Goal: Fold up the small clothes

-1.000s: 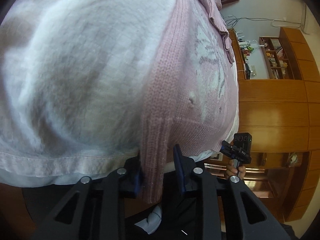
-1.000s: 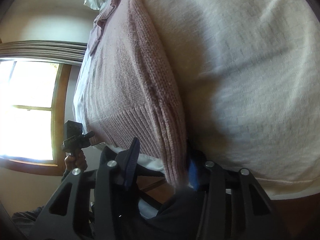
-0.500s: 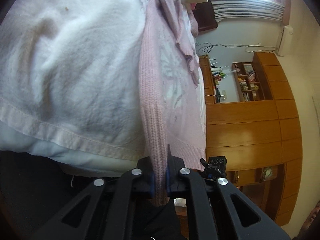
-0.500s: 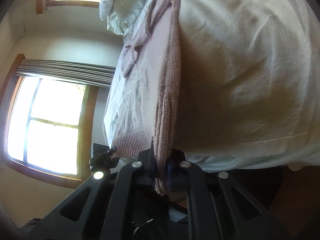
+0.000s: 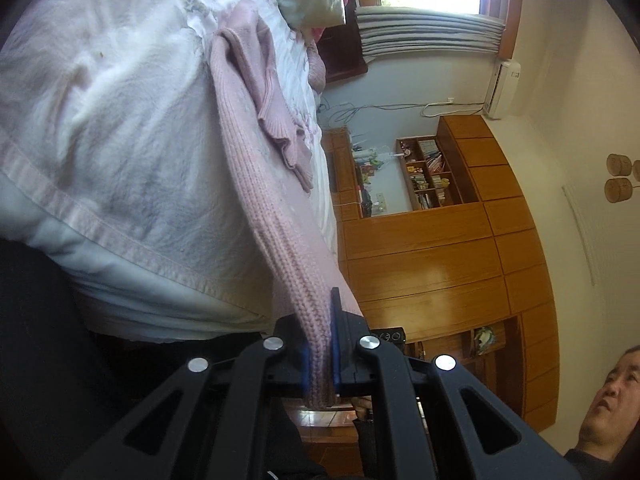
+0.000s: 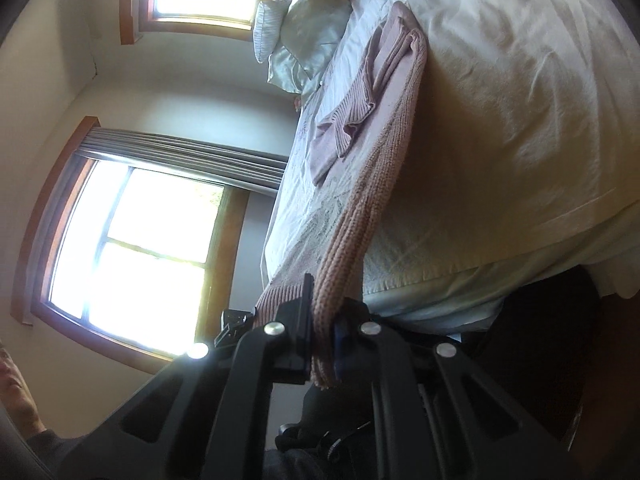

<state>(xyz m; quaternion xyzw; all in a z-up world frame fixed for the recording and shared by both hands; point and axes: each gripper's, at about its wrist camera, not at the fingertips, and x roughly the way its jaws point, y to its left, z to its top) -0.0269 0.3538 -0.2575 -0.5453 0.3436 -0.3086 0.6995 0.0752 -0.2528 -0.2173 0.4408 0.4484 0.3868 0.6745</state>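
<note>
Early stage: left gripper (image 5: 318, 354) and right gripper (image 6: 322, 350) each pinch the pink knitted sweater's (image 5: 256, 168) hem corners above the white-covered bed (image 5: 104, 128); body fold remains.

No text, label, brand or number is legible in either view. The white wall-mounted air conditioner (image 5: 502, 88) bears a small dark mark, too blurred to read. The spines on the wooden bookshelf (image 5: 430, 172) are too small to read.
</note>
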